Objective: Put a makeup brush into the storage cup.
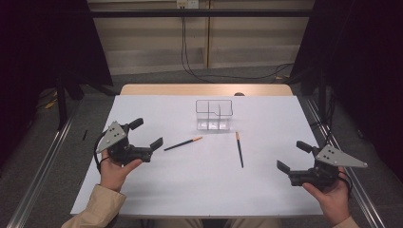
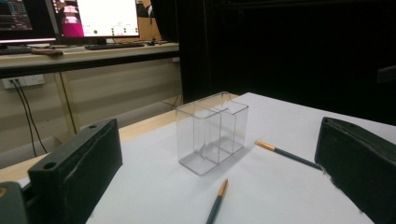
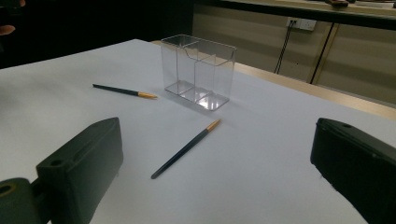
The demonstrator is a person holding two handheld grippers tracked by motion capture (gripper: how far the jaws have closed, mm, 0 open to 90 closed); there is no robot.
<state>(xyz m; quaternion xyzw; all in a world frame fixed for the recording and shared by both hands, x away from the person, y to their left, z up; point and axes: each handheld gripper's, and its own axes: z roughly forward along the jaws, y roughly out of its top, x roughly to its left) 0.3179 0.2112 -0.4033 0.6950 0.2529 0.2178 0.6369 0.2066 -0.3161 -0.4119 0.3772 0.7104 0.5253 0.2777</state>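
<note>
Two pencils, left (image 1: 183, 143) and right (image 1: 239, 149), lie flat on the bench (image 1: 190, 190) before the holder (image 1: 214, 114); left claw (image 1: 148, 134) and right claw (image 1: 294, 156) both gape wide, empty.

The organizer (image 1: 214, 114) looks like clear, glossy plastic, smooth-walled, with bright glints on its base. The 2 pencils, the left pencil (image 1: 183, 143) and the right pencil (image 1: 239, 149), have a dark, smooth, faintly shiny coat and orange-gold ends. The desk (image 1: 199, 180) wears a white, matt, smooth sheet, with pale wood showing along its far edge. The left gripper (image 1: 146, 137) and the right gripper (image 1: 291, 156) have black, matt jaws, slightly grainy, and each carries a grey, flat, matt plate. The sleeve (image 1: 97, 209) is tan cloth.
</note>
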